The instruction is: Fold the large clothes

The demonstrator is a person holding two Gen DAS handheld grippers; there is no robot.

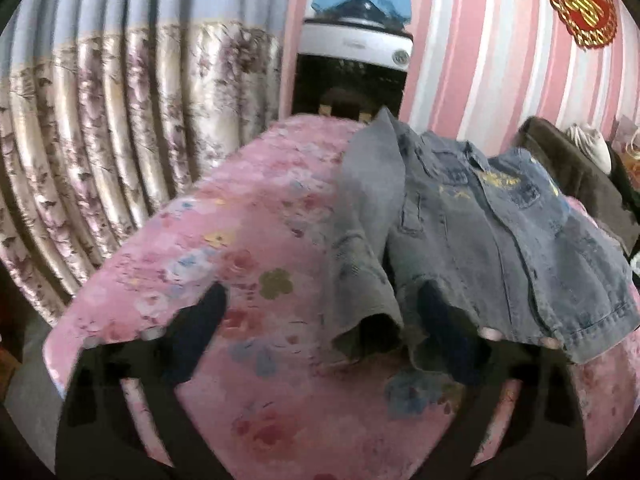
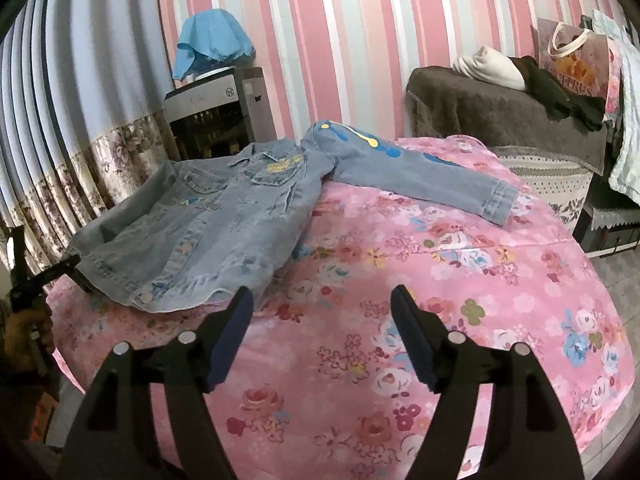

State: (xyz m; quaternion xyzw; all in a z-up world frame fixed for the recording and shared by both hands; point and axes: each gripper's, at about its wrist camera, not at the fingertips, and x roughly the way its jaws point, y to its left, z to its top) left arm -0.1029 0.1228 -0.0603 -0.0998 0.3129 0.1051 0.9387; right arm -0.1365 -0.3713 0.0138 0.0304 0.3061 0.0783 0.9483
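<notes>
Denim jacket [image 2: 208, 216] lay spread on the pink floral surface [image 2: 400, 280], front up, one sleeve [image 2: 420, 172] stretched out flat toward the far right, the other sleeve [image 1: 360, 216] folded across beside the body. Right tool [image 2: 322, 330] stood open over bare cloth just beside the hem, nothing between the jaws. Left tool [image 1: 326, 320] stood open too, its jaws straddling the cuff end of the folded sleeve, pads not pressing it. Striped wall [image 2: 360, 40] behind.
</notes>
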